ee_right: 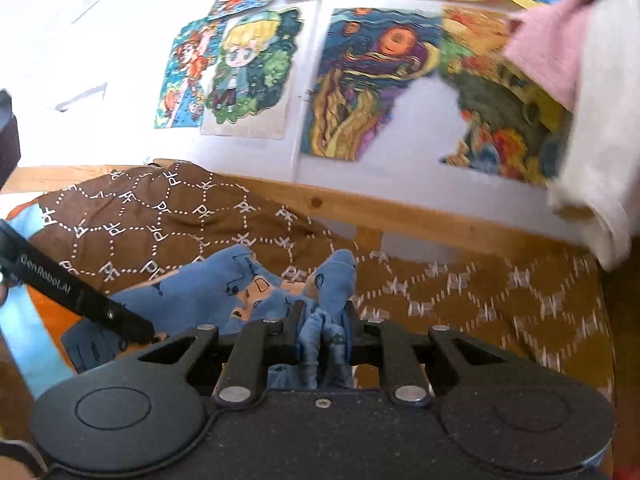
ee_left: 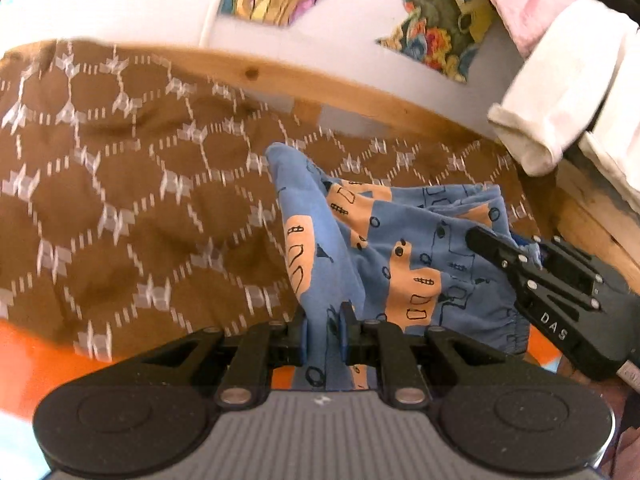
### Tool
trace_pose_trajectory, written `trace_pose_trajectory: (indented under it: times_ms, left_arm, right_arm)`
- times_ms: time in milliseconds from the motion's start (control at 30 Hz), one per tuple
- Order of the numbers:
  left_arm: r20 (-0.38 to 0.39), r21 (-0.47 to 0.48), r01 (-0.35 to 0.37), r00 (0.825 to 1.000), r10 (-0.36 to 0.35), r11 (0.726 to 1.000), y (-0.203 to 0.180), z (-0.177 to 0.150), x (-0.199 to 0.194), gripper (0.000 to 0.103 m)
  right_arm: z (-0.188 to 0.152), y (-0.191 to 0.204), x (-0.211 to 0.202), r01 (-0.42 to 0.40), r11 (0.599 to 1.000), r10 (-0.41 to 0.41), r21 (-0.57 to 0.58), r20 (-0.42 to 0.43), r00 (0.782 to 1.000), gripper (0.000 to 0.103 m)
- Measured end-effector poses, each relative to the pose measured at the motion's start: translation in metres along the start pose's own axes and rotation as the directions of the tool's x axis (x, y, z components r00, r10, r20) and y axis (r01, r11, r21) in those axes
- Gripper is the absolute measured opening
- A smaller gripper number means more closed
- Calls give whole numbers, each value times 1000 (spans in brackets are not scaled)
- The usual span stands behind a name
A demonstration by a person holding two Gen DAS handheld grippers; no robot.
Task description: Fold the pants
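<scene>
Both tools, the left tool [ee_left: 323, 322] and the right tool [ee_right: 320, 320], were pinching bunched blue fabric of the pants [ee_left: 400, 248], held up over the brown patterned bedspread [ee_left: 120, 200] near the wooden bed frame [ee_left: 280, 76], apparently to spread them for folding.

Both views are taken close over the pants [ee_left: 400, 248] [ee_right: 224, 284], faced toward the far wall [ee_left: 352, 32] [ee_right: 120, 40]; both are shared.

Daylight was bright and soft, washing out the far-left wall [ee_right: 80, 20]; motion blur smeared the right side, and fisheye edges bent.
</scene>
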State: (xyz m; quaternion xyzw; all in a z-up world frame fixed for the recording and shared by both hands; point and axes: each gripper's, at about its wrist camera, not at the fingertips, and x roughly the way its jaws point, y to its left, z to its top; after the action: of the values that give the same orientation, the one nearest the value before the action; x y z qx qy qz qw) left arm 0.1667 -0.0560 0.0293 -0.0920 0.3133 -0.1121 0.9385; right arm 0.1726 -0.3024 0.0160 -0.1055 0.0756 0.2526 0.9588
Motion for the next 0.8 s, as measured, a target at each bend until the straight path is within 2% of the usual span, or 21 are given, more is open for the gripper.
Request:
trace_pose_trajectory:
  times_ms: [133,333,433,633,800]
  left_arm:
    - [48,5,-32,998,32,999,12,27,20,16]
    - [40,-39,-29,999,30,999,27,46,48,16]
    - [23,-11,-35,999,35,999,29,45,59,16]
    - [-55,-37,-51,997,49,998,46,32,81,16]
    - [-76,-62,-59,996,54,996,58,27,86,17]
  right_arm:
    - [18,-4,36,-21,999,22,-34,23,999,19]
    - [24,-19,81,-35,998,35,-43,-1,999,19]
    - [16,-28,96,-43,999,42,-10,-51,998,19]
    - [-10,-41,121,-45,992,65,117,-182,981,19]
    - [-17,-45,128,-32,985,66,167,-203,977,20]
